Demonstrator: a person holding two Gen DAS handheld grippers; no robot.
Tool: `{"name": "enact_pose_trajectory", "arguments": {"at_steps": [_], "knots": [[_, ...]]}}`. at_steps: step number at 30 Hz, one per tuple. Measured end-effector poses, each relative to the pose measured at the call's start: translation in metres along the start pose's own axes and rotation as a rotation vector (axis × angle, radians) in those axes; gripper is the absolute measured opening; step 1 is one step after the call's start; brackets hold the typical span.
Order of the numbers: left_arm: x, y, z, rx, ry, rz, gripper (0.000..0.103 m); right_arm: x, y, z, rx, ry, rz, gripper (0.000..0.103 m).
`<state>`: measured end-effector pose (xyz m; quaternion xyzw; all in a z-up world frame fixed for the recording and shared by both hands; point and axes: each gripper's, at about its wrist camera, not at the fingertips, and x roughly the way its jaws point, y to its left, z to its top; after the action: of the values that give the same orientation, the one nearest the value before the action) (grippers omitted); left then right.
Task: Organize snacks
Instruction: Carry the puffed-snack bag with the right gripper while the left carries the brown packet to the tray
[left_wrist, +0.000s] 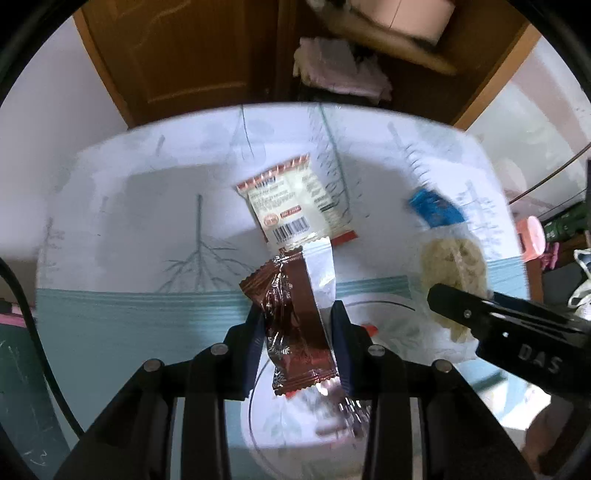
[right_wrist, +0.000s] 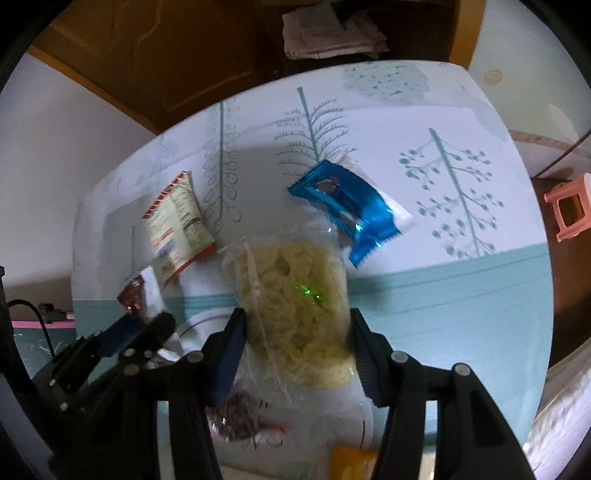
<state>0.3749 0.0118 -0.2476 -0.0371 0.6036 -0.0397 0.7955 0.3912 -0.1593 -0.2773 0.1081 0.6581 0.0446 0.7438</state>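
My left gripper (left_wrist: 299, 314) is pinching a brown snack packet (left_wrist: 295, 317) between its 2 blue pads, and the packet stands lifted above a white plate (left_wrist: 280, 424). My right gripper (right_wrist: 295, 339) is closed on a clear bag of pale yellow crisps (right_wrist: 295, 295); both pads touch the bag's sides. On the tablecloth (right_wrist: 443, 288) with tree drawings, a white packet with red edges (left_wrist: 291, 201) lies flat just beyond the brown one. A blue packet (right_wrist: 347, 206) lies near the top end of the crisps bag, partly on something white. A yellow thing (right_wrist: 351, 461) shows at the bottom edge; I cannot tell what it is.
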Motion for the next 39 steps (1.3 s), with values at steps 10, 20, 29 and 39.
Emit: {"name": "enact_pose_trajectory", "arguments": {"at_steps": [10, 20, 29, 39], "knots": [[-0.121, -0.003, -0.054, 0.040, -0.155, -0.039, 0.033, -0.091, -0.017, -0.060, 0.012, -0.147, 0.150, 0.054], [-0.190, -0.005, -0.128, -0.003, -0.213, -0.055, 0.033, -0.163, -0.016, -0.134, -0.001, -0.246, 0.272, 0.054], [-0.229, -0.016, -0.175, 0.008, -0.261, -0.051, 0.033, -0.215, -0.020, -0.191, -0.093, -0.352, 0.222, 0.054], [-0.220, -0.033, -0.220, 0.062, -0.263, -0.032, 0.034, -0.207, -0.033, -0.244, -0.117, -0.285, 0.176, 0.054]]}}
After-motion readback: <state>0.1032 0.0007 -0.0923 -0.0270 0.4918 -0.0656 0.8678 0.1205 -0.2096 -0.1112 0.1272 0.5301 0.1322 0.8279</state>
